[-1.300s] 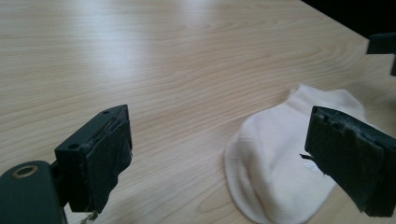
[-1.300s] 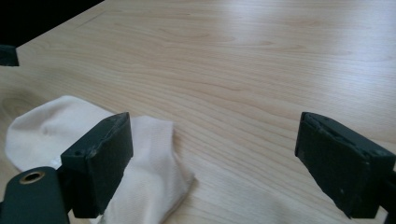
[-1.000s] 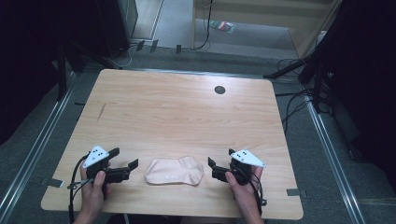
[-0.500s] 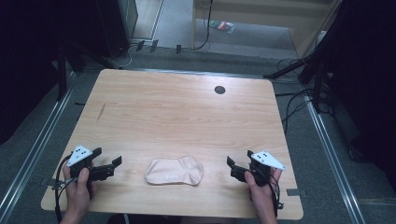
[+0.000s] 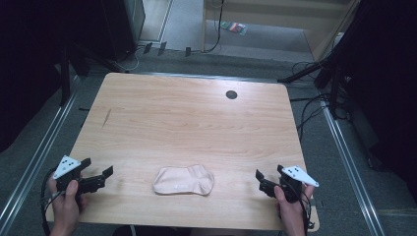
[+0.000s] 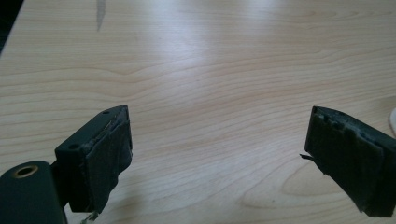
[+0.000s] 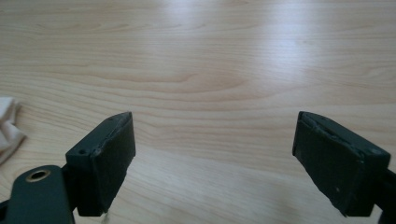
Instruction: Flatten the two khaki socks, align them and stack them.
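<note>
A pale pink sock (image 5: 183, 180) lies flat near the front edge of the wooden table (image 5: 196, 123), midway between my hands. My left gripper (image 5: 97, 173) is held at the table's front left corner, open, well to the left of the sock. My right gripper (image 5: 261, 183) is at the front right, open, apart from the sock. In the left gripper view the black jaws stand wide apart (image 6: 217, 154) over bare wood, a sliver of sock (image 6: 393, 119) at the right edge. In the right gripper view the jaws (image 7: 212, 156) are also wide, the sock (image 7: 8, 128) at the left edge.
A small dark round hole (image 5: 231, 94) sits near the table's far edge. A dark scuff (image 5: 106, 117) marks the left side. Cables (image 5: 314, 105) and dark stands surround the table on the grey floor.
Both hands have drawn outward and back from the sock, left gripper to the front left corner, right gripper to the front right. The sock stays flat where it was.
</note>
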